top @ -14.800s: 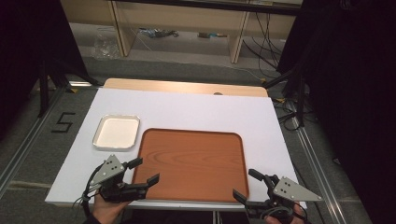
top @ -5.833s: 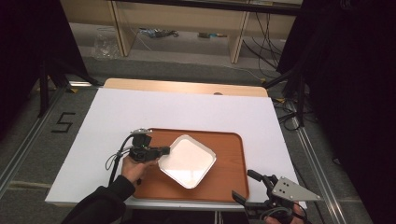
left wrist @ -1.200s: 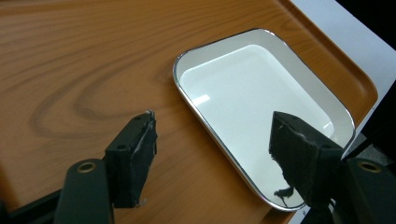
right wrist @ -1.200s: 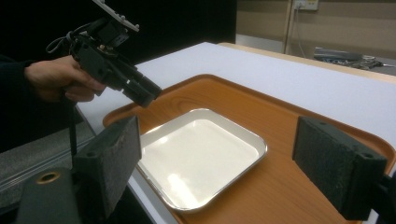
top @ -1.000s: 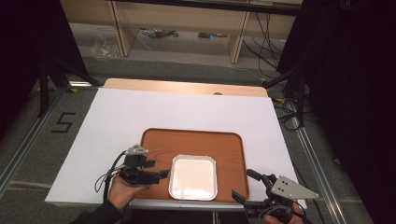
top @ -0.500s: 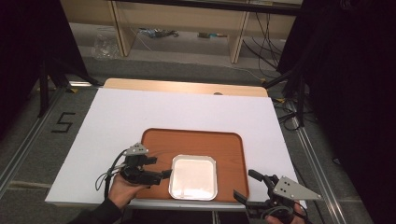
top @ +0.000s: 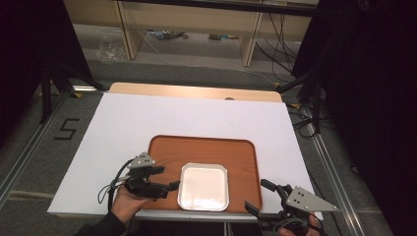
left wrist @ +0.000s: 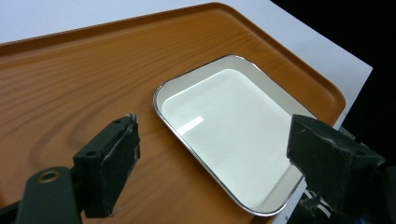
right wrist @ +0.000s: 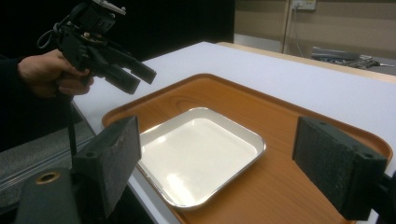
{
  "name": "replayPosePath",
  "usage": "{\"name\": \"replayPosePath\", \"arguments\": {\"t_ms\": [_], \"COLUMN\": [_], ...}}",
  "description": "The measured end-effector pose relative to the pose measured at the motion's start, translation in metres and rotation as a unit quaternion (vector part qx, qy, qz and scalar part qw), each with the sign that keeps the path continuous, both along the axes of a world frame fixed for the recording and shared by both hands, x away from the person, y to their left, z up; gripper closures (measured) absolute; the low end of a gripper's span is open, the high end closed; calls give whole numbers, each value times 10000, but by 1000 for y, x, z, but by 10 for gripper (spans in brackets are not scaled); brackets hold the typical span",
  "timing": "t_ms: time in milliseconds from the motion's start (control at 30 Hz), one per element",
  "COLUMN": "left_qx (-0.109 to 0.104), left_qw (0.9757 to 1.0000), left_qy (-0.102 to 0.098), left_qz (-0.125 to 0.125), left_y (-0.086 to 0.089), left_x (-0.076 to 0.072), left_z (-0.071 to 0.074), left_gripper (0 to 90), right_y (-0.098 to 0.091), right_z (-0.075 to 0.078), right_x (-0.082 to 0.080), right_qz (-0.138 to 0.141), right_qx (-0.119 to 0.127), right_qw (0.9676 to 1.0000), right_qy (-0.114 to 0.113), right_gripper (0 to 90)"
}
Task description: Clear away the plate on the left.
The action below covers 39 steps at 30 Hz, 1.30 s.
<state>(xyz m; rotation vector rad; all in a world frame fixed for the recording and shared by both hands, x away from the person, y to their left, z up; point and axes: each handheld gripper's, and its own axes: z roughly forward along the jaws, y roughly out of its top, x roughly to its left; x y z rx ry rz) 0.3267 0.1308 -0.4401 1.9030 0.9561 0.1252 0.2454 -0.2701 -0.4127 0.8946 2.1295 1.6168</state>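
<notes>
A white square dish with a metal rim (top: pixel 204 186) lies flat in the front middle of the brown wooden tray (top: pixel 201 147); its near edge reaches the tray's front rim. My left gripper (top: pixel 167 178) hovers just left of the dish, jaws open after just opening, nothing between them. Its own view looks past the open left gripper (left wrist: pixel 219 163) at the dish (left wrist: pixel 229 135) on the tray (left wrist: pixel 84 79). My right gripper (top: pixel 255 194) rests open at the tray's front right corner. The right gripper (right wrist: pixel 224 163) view shows the dish (right wrist: pixel 201 149), tray (right wrist: pixel 280 186) and left gripper (right wrist: pixel 140 80).
A white sheet (top: pixel 147 118) covers the table, with a bare wooden strip (top: pixel 196 91) along the far edge. A floor mark shaped like a 5 (top: pixel 65 129) lies to the left. Shelving and cables (top: pixel 167 34) stand beyond the table.
The dish went from the table left of the tray, through the left gripper's hold above the tray, to lying flat on it. The left gripper has let go. The right gripper stayed put.
</notes>
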Motion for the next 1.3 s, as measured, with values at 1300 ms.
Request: {"name": "replayPosePath", "arguments": {"t_ms": [1300], "left_qx": [142], "left_qw": [9997], "left_qy": [-198], "left_qz": [-42], "left_y": [10], "left_x": [-36], "left_z": [9], "left_gripper": [167], "right_y": [1], "right_z": [-1], "right_x": [3], "right_qz": [68], "right_qx": [-114], "right_qw": [9998], "right_qy": [-176], "right_gripper": [165]}}
